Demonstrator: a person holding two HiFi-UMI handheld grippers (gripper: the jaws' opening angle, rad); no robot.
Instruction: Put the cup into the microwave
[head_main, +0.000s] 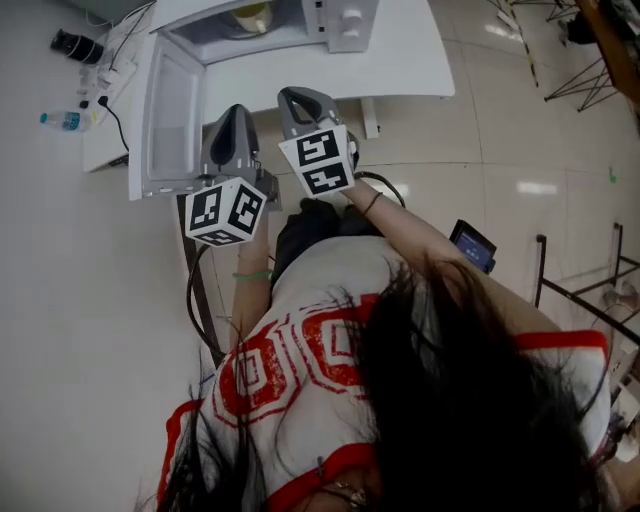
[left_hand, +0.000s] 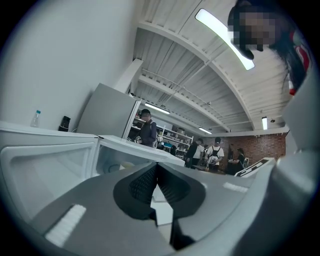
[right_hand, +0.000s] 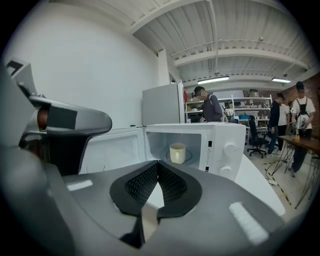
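The cream cup (right_hand: 177, 153) stands upright on the turntable inside the white microwave (right_hand: 222, 145); from the head view only its rim (head_main: 252, 15) shows in the cavity. The microwave door (head_main: 165, 115) hangs wide open to the left. Both grippers are held side by side in front of the open microwave, away from the cup. My right gripper (right_hand: 158, 167) is shut with nothing between its pads and points at the cavity. My left gripper (left_hand: 156, 169) is shut and empty too, in front of the open door (left_hand: 47, 170).
The microwave sits on a white table (head_main: 410, 60). A water bottle (head_main: 62, 121) and a black object (head_main: 77, 46) lie at the table's left end with cables. A small screen device (head_main: 473, 245) stands on the floor at right. Several people stand far behind.
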